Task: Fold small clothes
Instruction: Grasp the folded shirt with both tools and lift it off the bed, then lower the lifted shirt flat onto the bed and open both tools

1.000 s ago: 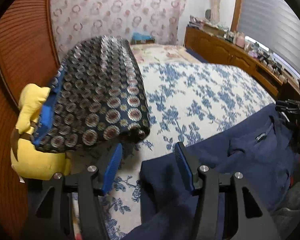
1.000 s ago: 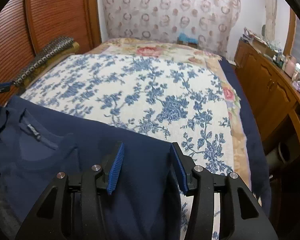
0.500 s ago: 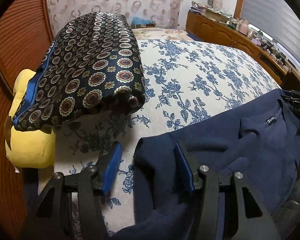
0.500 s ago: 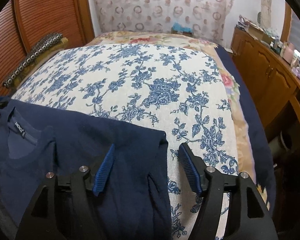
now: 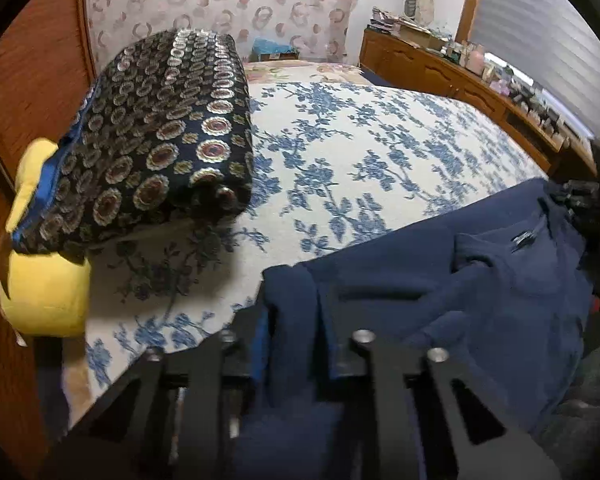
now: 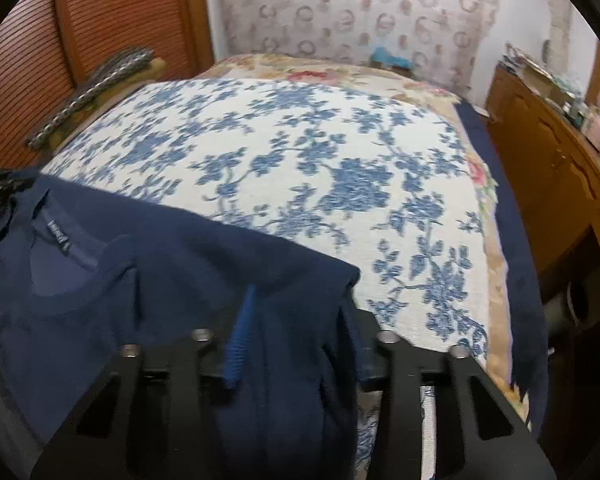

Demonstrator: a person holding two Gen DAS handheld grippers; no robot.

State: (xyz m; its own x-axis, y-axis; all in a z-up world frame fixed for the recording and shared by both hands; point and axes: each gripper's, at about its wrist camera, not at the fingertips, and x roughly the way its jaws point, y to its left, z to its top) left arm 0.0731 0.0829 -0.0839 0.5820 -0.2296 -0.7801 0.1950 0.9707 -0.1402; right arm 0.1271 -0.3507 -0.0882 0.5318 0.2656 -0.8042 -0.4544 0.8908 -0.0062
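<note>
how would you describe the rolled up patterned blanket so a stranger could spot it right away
Start at the bed with the blue flowered cover. At its edge beside the wooden slatted wall lies a thick folded blanket. It is dark with rows of round medallions and lies on a yellow cushion, unlike the plain navy shirt.

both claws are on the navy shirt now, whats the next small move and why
Probably lift both corners together and carry them toward the collar. The left claw and right claw have just closed, each pinching a bunched corner of the navy shirt, which lies flat on the floral bedspread with free space ahead.
</note>
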